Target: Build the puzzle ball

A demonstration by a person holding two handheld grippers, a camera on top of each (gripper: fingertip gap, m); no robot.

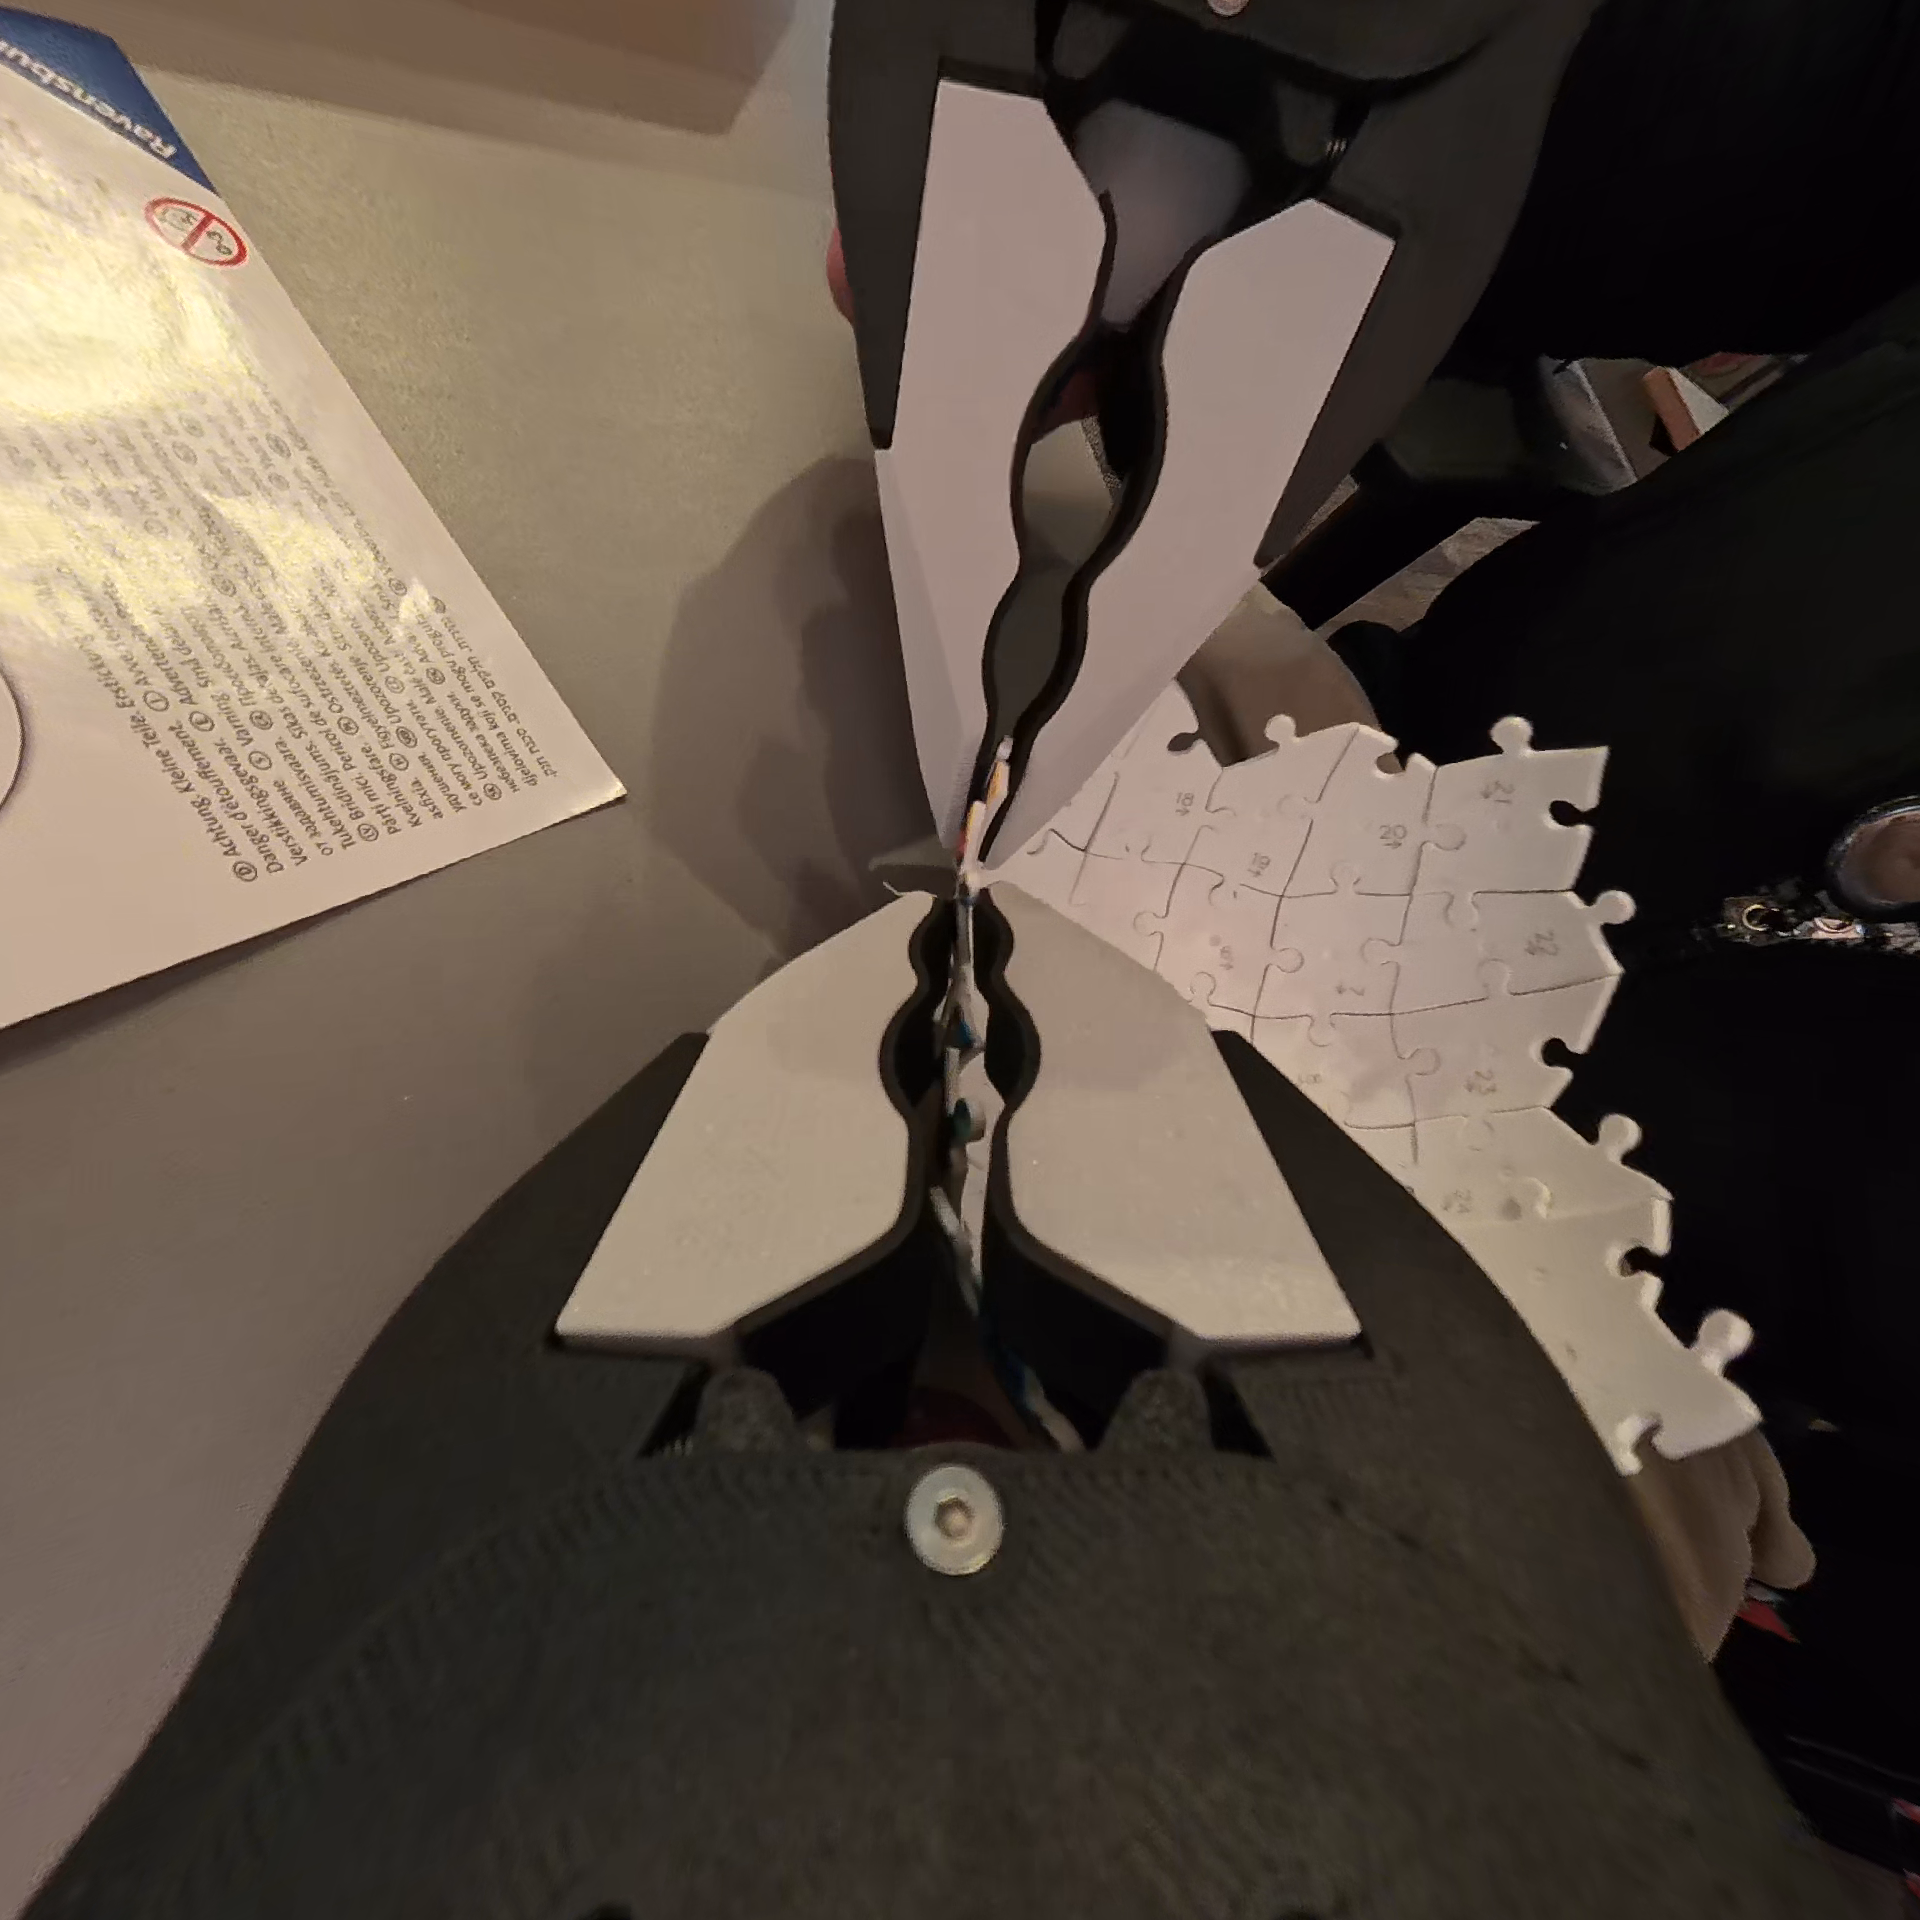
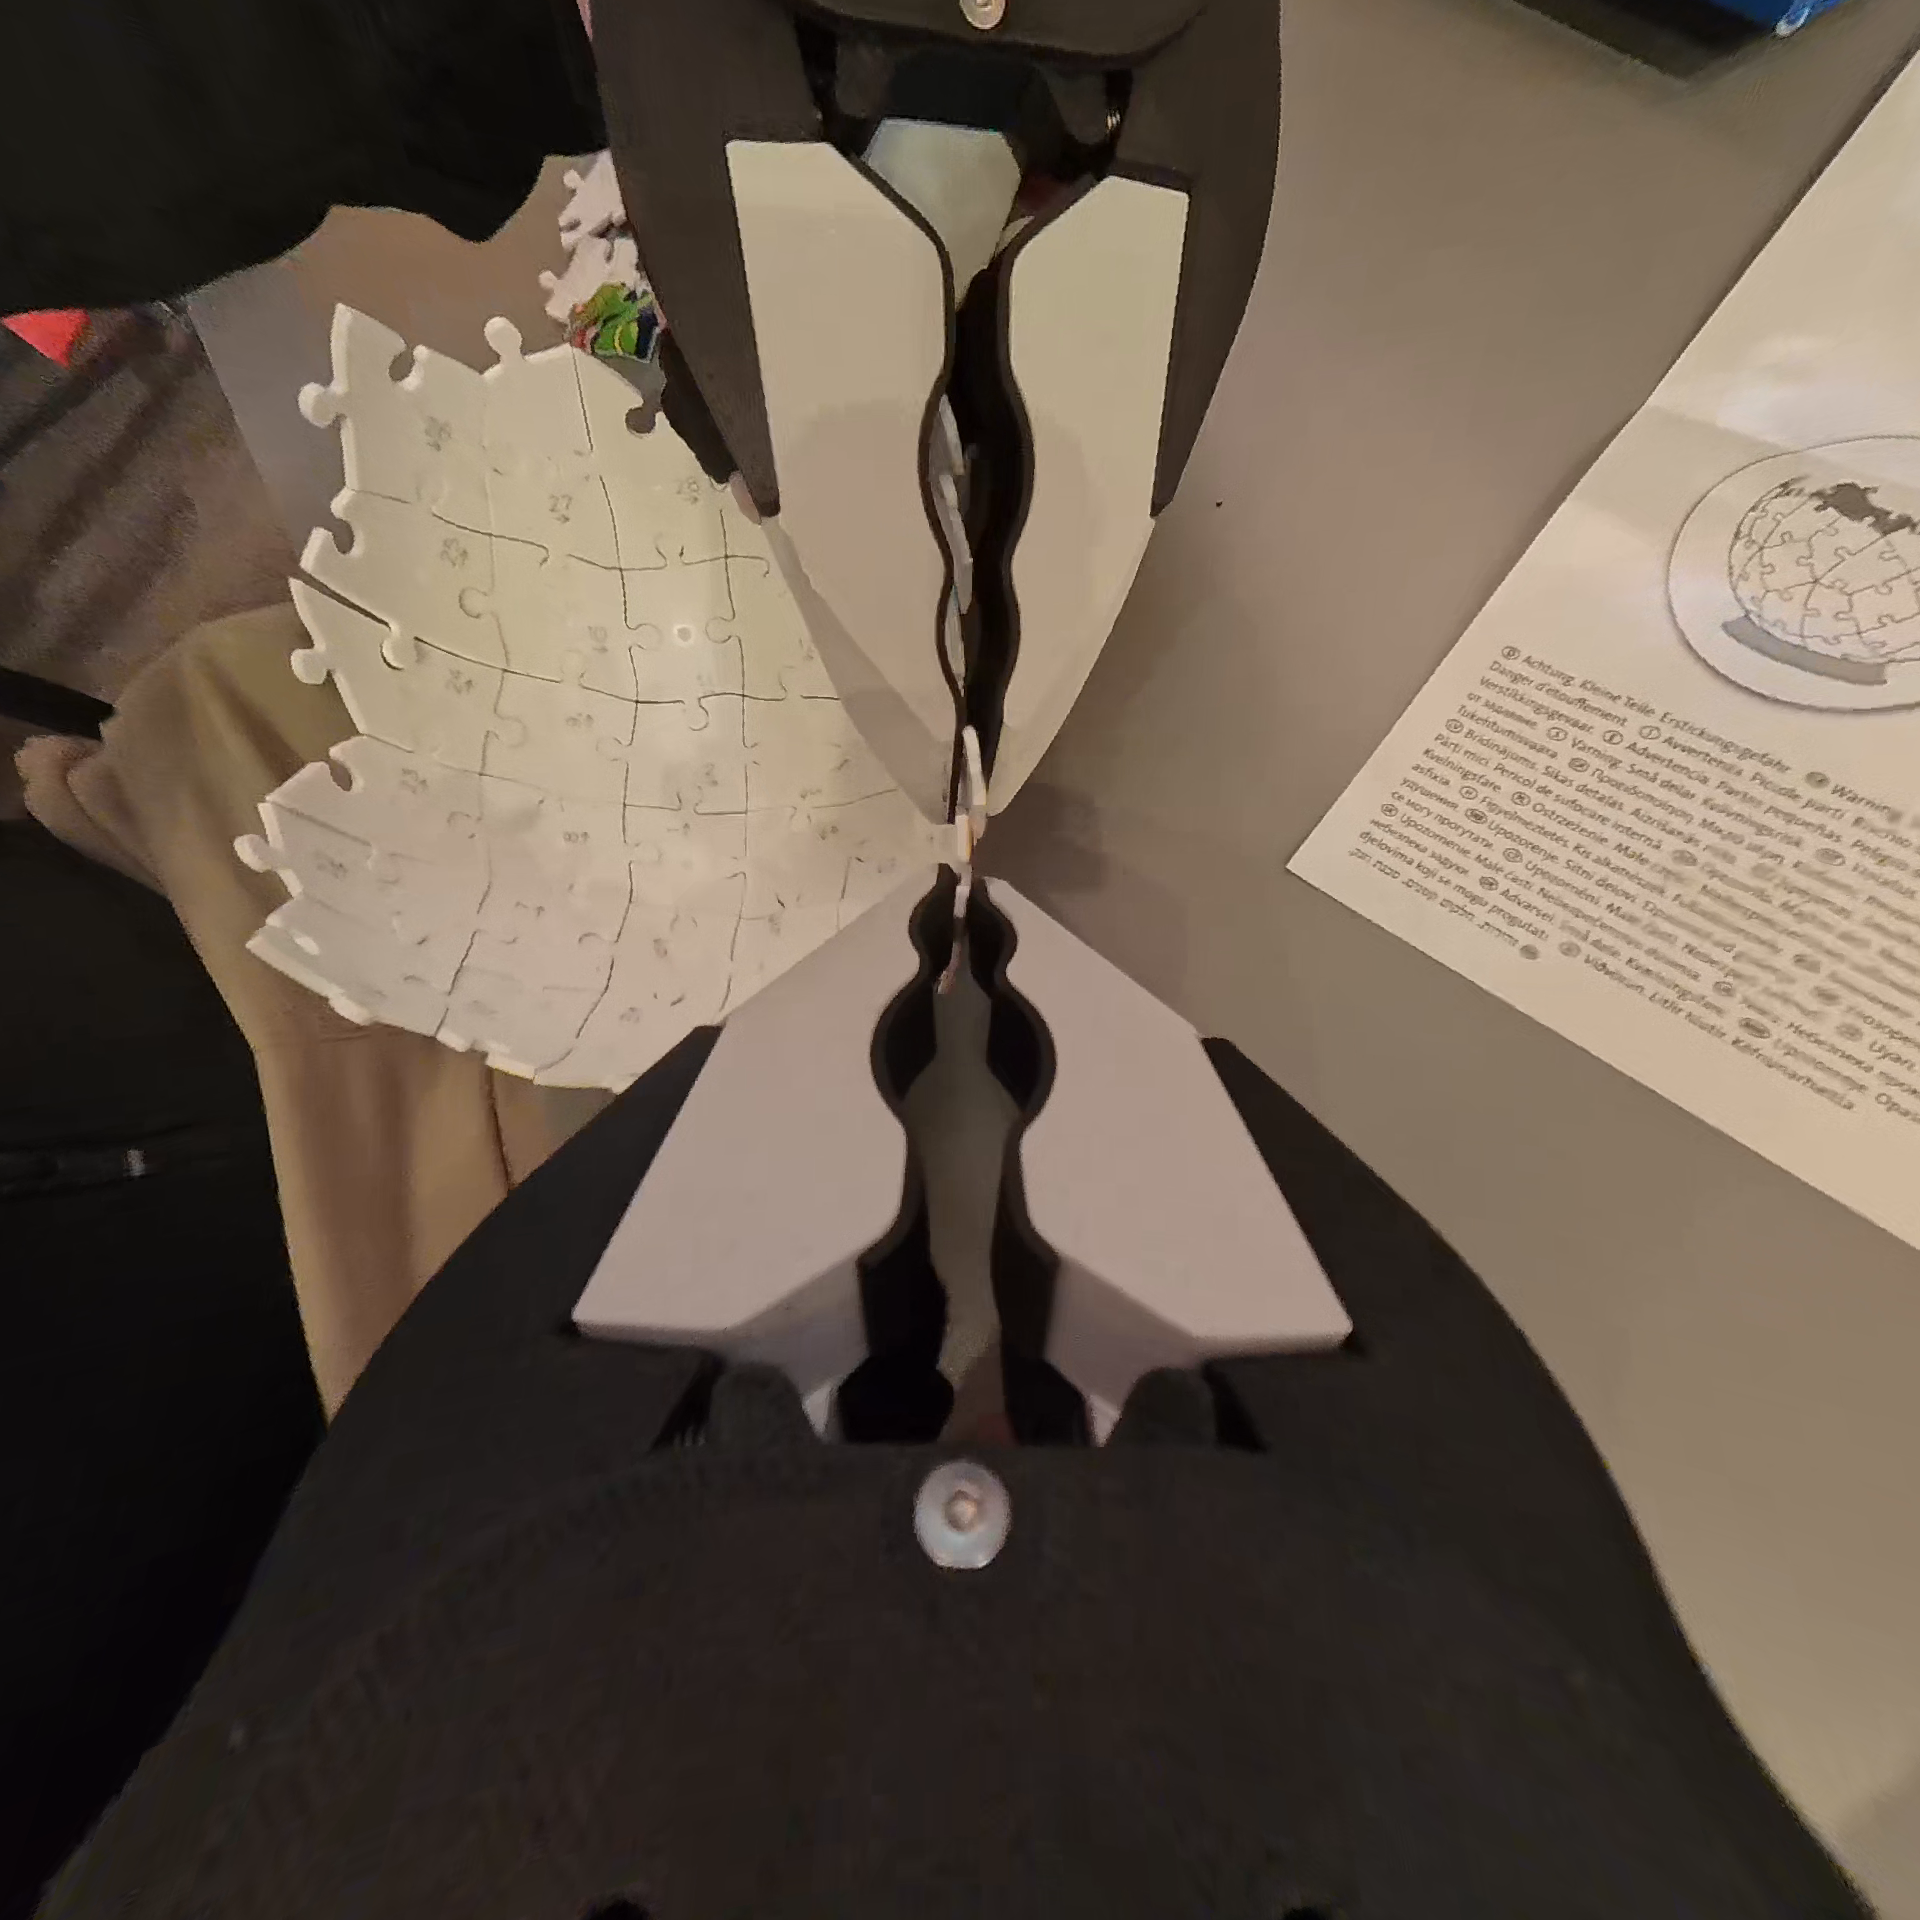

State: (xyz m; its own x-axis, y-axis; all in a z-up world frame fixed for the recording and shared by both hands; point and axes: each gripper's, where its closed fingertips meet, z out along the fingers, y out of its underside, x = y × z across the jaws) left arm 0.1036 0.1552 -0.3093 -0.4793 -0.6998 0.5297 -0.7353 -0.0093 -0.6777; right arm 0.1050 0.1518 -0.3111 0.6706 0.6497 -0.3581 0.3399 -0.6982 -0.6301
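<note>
1. Puzzle ball [image 2: 540,727]: a half-built curved shell, white inner side showing, held above the tabletop [image 1: 520,1039] edge, a leaflet [image 1: 208,582] lying off to the side.
2. Left gripper [image 1: 961,914] and right gripper [image 2: 961,873] meet tip to tip, fingers nearly closed, each pinching the shell's edge.
3. Risk, as I judge it: a twist between the two opposed grips could pop seams apart or bend a knob.

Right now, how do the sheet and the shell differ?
The sheet lies flat on the table; the shell is curved, clamped at its rim by the left gripper and right gripper. Sheet edges are straight; shell edges are knobbed. Both are mostly white.
</note>
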